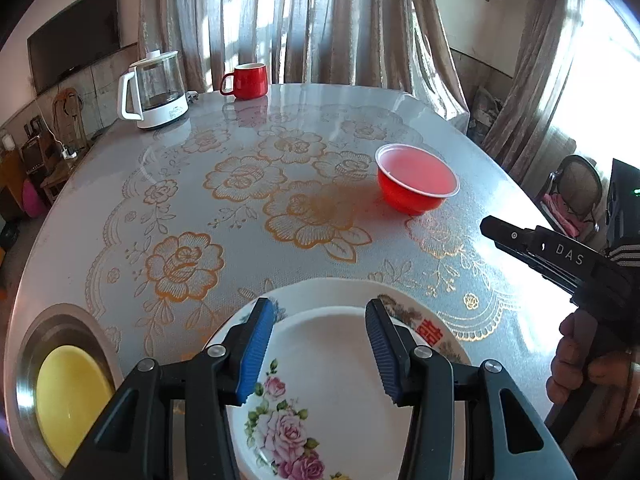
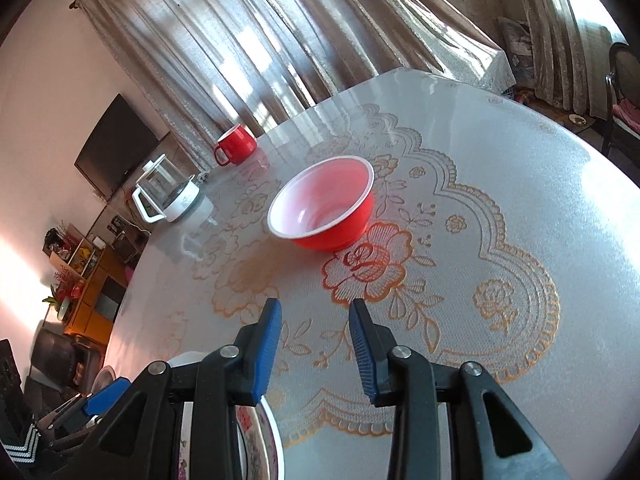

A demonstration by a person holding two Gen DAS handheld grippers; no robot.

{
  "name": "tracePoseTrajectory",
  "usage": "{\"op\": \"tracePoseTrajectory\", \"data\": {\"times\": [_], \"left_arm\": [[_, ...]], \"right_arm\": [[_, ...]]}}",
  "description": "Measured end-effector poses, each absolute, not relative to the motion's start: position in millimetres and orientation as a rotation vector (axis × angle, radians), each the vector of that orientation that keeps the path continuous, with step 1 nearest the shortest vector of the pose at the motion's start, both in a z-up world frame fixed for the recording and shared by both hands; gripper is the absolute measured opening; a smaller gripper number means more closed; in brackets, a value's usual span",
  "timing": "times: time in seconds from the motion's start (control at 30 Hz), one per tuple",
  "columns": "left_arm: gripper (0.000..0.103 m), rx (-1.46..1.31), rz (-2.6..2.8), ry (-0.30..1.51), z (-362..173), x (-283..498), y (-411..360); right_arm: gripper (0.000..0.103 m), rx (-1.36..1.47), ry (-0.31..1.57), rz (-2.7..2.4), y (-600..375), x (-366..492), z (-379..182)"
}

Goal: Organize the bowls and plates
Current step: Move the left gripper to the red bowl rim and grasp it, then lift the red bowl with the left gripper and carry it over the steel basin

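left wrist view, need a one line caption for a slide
Open left tongs above stacked floral plates, red bowl beyond on the table.

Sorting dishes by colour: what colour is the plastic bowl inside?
Pale pink-white inside the red plastic bowl; right wrist view.

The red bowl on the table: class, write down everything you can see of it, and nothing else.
The red bowl is round, red outside and pale pinkish-white inside, with a thin white rim; it looks like thin glossy plastic. It stands upright and looks empty, resting on the flowered tablecloth near the middle of the table. Nothing else touches it. The right gripper points toward it but stays short of it, jaws apart with nothing between them.
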State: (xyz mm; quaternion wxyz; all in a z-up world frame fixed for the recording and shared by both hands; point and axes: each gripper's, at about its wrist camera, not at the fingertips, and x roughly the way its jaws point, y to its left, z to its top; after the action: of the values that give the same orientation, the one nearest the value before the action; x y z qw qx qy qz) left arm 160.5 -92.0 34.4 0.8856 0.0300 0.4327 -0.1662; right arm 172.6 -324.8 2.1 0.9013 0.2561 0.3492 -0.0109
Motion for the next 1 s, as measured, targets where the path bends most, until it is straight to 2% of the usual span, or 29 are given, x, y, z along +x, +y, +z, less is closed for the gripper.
{"op": "tracePoseTrajectory", "data": {"times": [0.6,0.8,0.87,0.93,1.0], "left_arm": [[0.049,-0.094,-0.451,0.980,25.1,273.9,-164.9],[0.046,-0.155,-0.469,1.016,13.4,305.7,-185.2],[0.043,-0.173,-0.475,1.035,6.8,314.9,-193.0],[0.031,-0.161,-0.484,1.073,-2.0,320.2,-199.9],[0.028,-0.156,-0.503,1.091,-8.9,321.1,-202.5]], "right_arm": [[0.031,0.550,0.725,-0.089,-372.7,260.2,-5.1],[0.015,0.536,0.750,-0.084,-374.5,278.8,-11.7],[0.013,0.529,0.757,-0.081,-372.4,281.1,-14.0],[0.012,0.527,0.766,-0.078,-372.3,282.7,-17.4],[0.012,0.529,0.770,-0.077,-372.6,282.4,-19.5]]}}
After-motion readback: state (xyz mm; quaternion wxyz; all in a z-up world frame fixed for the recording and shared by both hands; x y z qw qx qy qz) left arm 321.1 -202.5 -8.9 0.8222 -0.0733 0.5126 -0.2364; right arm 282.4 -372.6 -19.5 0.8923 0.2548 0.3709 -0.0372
